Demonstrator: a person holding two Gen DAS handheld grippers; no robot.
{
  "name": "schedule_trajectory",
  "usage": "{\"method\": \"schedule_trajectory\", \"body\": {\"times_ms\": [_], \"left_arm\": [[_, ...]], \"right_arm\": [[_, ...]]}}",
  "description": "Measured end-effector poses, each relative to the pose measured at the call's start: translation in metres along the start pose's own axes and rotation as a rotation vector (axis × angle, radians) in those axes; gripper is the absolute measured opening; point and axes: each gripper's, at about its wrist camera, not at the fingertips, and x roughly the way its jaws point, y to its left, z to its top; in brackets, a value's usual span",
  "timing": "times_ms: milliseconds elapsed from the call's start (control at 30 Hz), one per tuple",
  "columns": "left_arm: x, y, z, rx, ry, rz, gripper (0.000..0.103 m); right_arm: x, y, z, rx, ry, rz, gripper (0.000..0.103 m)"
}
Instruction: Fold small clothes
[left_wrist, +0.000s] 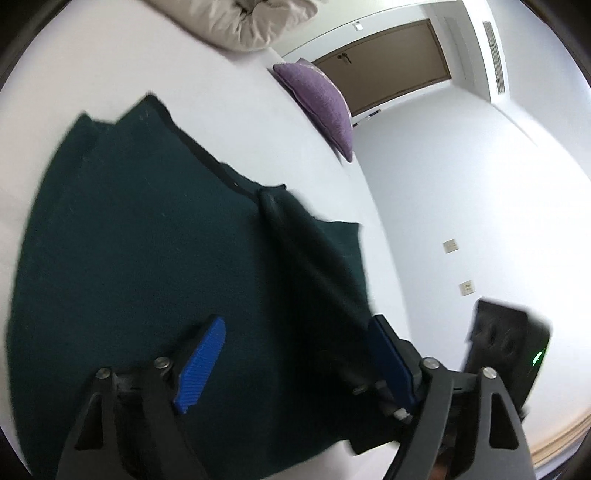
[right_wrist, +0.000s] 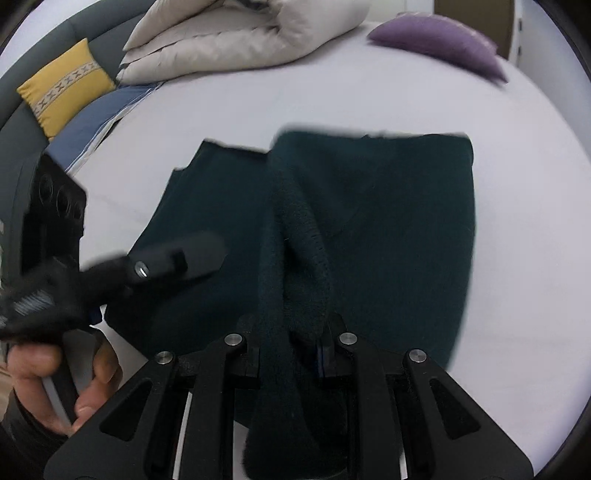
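Dark green garment (right_wrist: 388, 229): spread on white bed sheet (right_wrist: 332, 103), one fold lifted. Right gripper (right_wrist: 291, 343): jaws clenched on the raised knit fold. Left gripper (left_wrist: 295, 362): blue pads (left_wrist: 201, 363) spread wide above the cloth, grasping nothing. Nearby: grey duvet (right_wrist: 240, 37), purple cushion (right_wrist: 436, 40), yellow cushion (right_wrist: 62, 85)

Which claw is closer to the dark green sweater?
Right. The right claw is clamped on a bunched part of the dark green knitted sweater. The left claw hangs open over it, gripping nothing.
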Motion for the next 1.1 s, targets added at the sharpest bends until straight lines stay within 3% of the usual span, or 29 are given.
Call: {"method": "schedule_trajectory", "body": {"times_ms": [167, 267, 367, 467, 567, 633, 700, 767, 867, 933, 1000, 1100], "left_arm": [[0.021, -0.001, 0.01, -0.065, 0.037, -0.054, 0.084], [0.045, -0.006, 0.019, -0.088, 0.098, -0.061, 0.085], [0.058, -0.015, 0.023, -0.065, 0.126, -0.034, 0.085], [0.073, -0.027, 0.018, -0.012, 0.163, 0.006, 0.083], [0.08, -0.026, 0.014, -0.003, 0.177, 0.025, 0.069], [0.079, -0.024, 0.013, 0.003, 0.185, 0.055, 0.054], [0.079, -0.023, 0.013, 0.005, 0.201, 0.075, 0.029], [0.079, -0.022, 0.014, 0.003, 0.208, 0.084, 0.017], [0.072, -0.024, 0.014, 0.021, 0.201, 0.088, 0.014], [0.065, -0.024, 0.013, 0.027, 0.19, 0.09, 0.014], [0.055, -0.024, 0.013, 0.027, 0.177, 0.077, 0.013], [0.034, -0.021, 0.016, 0.032, 0.158, 0.063, 0.013]], "right_arm": [[-0.006, -0.004, -0.012, -0.028, -0.028, -0.016, 0.017], [-0.006, -0.008, -0.026, -0.034, -0.027, 0.001, 0.026], [-0.015, -0.008, -0.044, -0.054, -0.038, 0.055, 0.045], [-0.032, -0.011, -0.069, -0.078, -0.067, 0.074, 0.048], [-0.055, -0.028, -0.093, -0.031, -0.094, 0.145, 0.048], [-0.073, -0.045, -0.108, 0.016, -0.117, 0.2, 0.048], [-0.092, -0.068, -0.12, 0.093, -0.165, 0.268, 0.048], [-0.104, -0.095, -0.127, 0.185, -0.217, 0.3, 0.048], [-0.111, -0.133, -0.132, 0.328, -0.256, 0.282, 0.049], [-0.109, -0.153, -0.129, 0.393, -0.263, 0.202, 0.049], [-0.106, -0.171, -0.126, 0.418, -0.259, 0.192, 0.05], [-0.105, -0.168, -0.118, 0.375, -0.25, 0.173, 0.05]]}}
